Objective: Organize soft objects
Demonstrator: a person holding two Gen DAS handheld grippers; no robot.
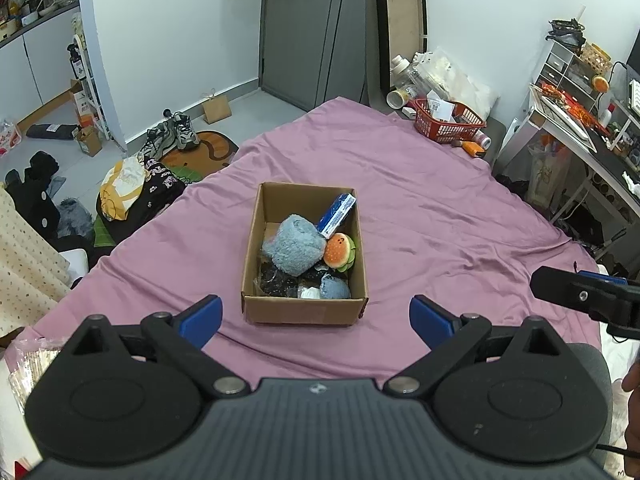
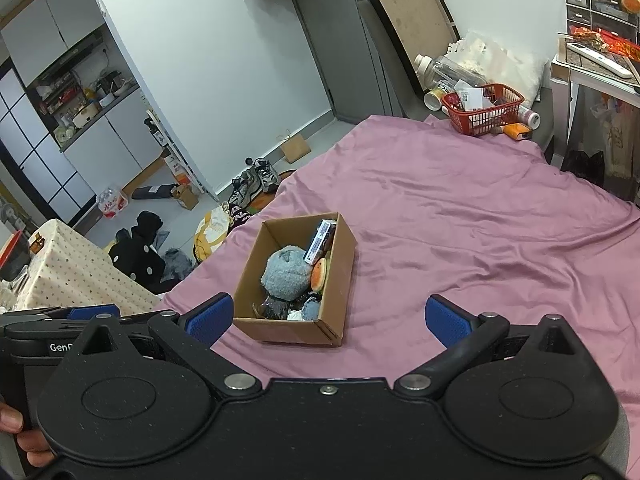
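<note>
An open cardboard box [image 1: 304, 314] [image 2: 338, 292] sits on the purple bedsheet [image 1: 420, 208] [image 2: 460, 216]. Inside lie a fluffy grey-blue plush [image 1: 294, 248] [image 2: 285, 274], a burger plush [image 1: 339, 250] [image 2: 319, 274], a blue and white packet [image 1: 337, 215] [image 2: 320, 240], a small blue-grey soft piece [image 1: 335, 287] [image 2: 310, 310] and dark items. My left gripper [image 1: 316, 318] hovers open just in front of the box, nothing between its blue pads. My right gripper [image 2: 328, 318] is open too, near the box's front right corner. The right gripper's dark body [image 1: 584, 292] shows at the left view's right edge.
A red basket [image 1: 448, 120] [image 2: 482, 108] with papers stands at the bed's far corner beside bottles and an orange box [image 1: 474, 148]. Clothes [image 1: 136, 188] and shoes [image 1: 176, 134] lie on the floor left of the bed. A cluttered desk [image 1: 580, 128] stands on the right.
</note>
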